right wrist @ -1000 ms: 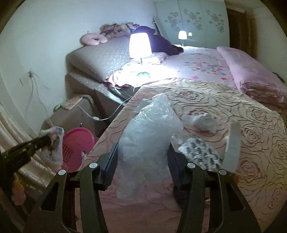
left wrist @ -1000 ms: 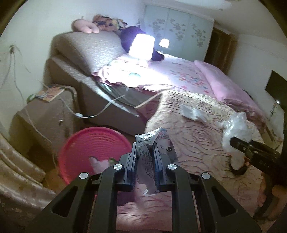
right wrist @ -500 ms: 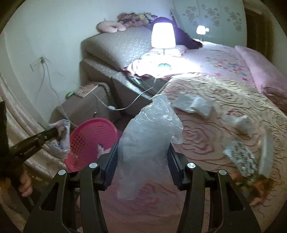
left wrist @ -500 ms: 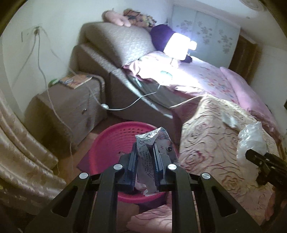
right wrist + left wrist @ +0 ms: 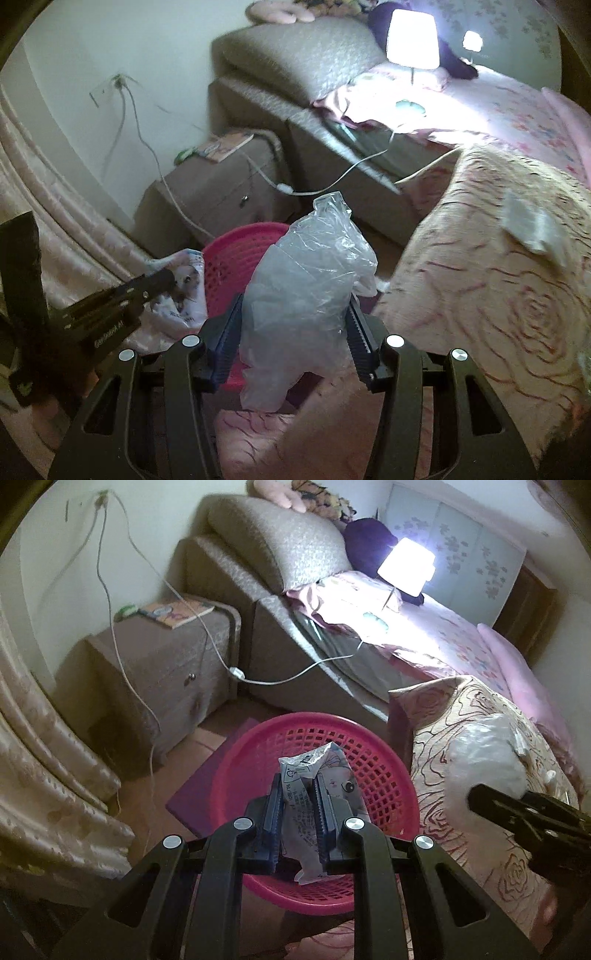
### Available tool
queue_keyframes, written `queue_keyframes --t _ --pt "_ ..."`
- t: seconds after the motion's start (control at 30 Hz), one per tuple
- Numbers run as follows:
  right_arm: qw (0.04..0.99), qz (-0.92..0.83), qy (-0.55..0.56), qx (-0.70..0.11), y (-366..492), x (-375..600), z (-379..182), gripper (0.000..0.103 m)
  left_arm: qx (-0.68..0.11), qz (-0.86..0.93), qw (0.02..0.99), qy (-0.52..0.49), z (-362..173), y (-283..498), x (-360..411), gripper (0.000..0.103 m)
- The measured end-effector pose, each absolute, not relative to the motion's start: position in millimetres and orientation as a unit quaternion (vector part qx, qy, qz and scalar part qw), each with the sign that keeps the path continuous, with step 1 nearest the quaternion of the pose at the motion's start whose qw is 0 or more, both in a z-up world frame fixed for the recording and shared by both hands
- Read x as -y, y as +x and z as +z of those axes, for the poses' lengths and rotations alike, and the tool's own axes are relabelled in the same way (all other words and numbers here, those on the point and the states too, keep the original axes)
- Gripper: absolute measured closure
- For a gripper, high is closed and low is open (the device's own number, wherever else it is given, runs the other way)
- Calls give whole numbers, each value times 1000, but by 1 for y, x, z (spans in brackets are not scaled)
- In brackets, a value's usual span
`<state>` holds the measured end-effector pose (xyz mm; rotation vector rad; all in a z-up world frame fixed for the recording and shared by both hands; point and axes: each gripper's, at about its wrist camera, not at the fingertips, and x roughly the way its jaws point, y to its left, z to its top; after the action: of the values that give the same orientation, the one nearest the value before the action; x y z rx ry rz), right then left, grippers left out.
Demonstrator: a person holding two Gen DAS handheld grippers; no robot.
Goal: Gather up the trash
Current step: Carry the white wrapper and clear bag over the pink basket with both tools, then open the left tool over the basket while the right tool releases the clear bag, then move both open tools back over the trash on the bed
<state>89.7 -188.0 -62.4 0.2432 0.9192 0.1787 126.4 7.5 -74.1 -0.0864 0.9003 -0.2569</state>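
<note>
Over the pink basket [image 5: 388, 760], 2 grippers carry trash.
Left gripper [image 5: 298, 805] clenches a printed wrapper [image 5: 303, 812] above the basket; right gripper [image 5: 293, 332] clamps a crumpled clear plastic bag [image 5: 306, 280] beside the bed [image 5: 498, 295].

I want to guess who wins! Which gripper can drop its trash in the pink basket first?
Probably the left gripper: its printed wrapper hangs right over the pink basket. The right gripper with its clear plastic bag looks short of the basket, beside the bed.
</note>
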Motion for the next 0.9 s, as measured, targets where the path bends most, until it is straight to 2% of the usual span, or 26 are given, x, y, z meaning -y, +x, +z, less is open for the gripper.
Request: queue_keyframes --t 0.13,0.2,0.23,0.27,0.3,0.4,0.5,0.7,0.9 --pt "874 93 115 -462 109 174 -74 52 -438 -125 889 -51 -79 129 -11 88" --pt "872 91 113 -468 114 171 -79 49 -439 -129 888 -53 -80 130 -12 86" --pt "870 91 113 -472 116 169 -82 43 -439 -130 887 -54 -81 131 -13 86" --pt "868 91 117 -475 118 169 -85 37 -440 -130 887 -54 -81 132 -13 82" --pt "866 90 121 -477 118 170 -87 35 -442 -131 886 -55 -82 133 -13 79" --pt "862 85 127 -483 120 171 -93 32 -444 -129 884 -59 -83 134 -15 59" --pt "862 83 133 -482 119 174 -92 31 -442 -130 885 -63 -81 134 -18 50" --pt "872 75 139 -463 103 185 -81 31 -419 -118 899 -49 -68 128 -17 38" --pt "881 64 149 -445 83 200 -71 30 -400 -116 908 -37 -56 120 -11 34"
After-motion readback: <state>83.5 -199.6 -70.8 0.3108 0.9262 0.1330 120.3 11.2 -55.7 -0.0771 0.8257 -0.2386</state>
